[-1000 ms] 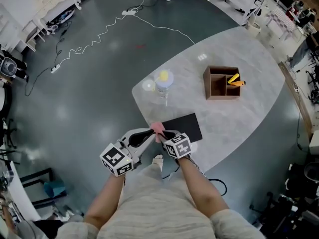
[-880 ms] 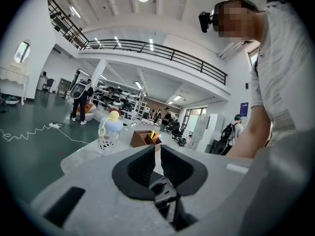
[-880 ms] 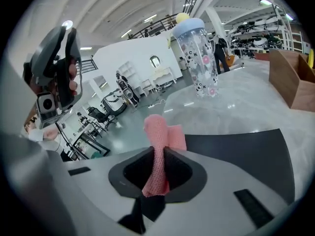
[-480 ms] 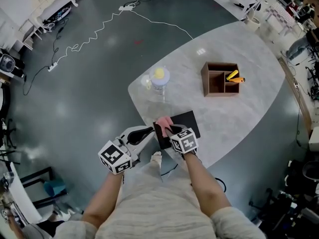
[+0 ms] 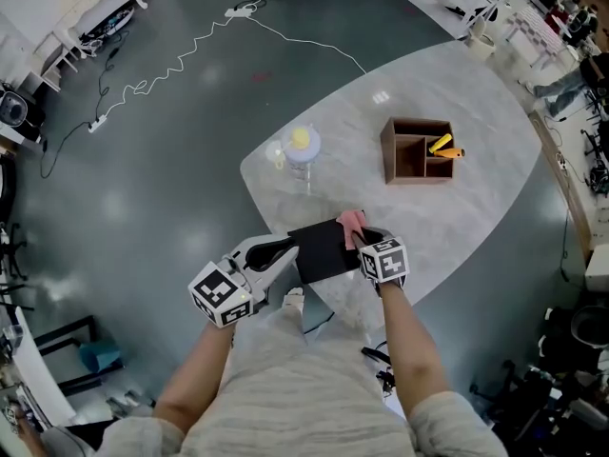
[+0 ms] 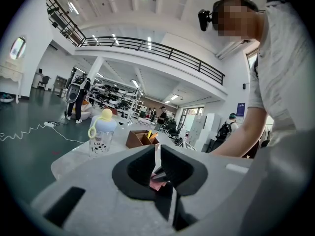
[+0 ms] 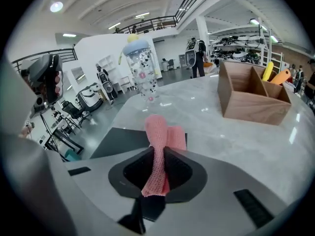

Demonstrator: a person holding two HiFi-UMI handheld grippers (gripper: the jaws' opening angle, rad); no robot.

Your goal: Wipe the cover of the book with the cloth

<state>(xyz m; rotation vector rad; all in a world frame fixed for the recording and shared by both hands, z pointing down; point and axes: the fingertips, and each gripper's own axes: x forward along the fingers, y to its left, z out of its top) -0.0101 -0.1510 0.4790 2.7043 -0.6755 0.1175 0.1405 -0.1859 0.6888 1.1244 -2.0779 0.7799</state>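
A black book (image 5: pixel 322 248) lies flat at the near edge of the pale table (image 5: pixel 466 222). In the head view my left gripper (image 5: pixel 288 251) is at the book's left edge, its jaws closed on that edge. The same dark edge shows between the jaws in the left gripper view, where the gripper (image 6: pixel 157 162) points across the book. My right gripper (image 5: pixel 365 237) is over the book's far right corner, shut on a pink cloth (image 5: pixel 351 223). In the right gripper view the pink cloth (image 7: pixel 158 140) hangs forward from the gripper (image 7: pixel 157 157) onto the book (image 7: pixel 117 141).
A clear bottle with a yellow-topped lid (image 5: pixel 300 149) stands beyond the book. A wooden compartment box (image 5: pixel 419 150) holding yellow and orange things sits to the right. The table's edge runs just under my grippers. A white cable (image 5: pixel 181 65) snakes over the grey floor.
My right gripper has carried the pink cloth across the book, from its left edge to its far right corner. The left gripper has stayed at the book's left edge.
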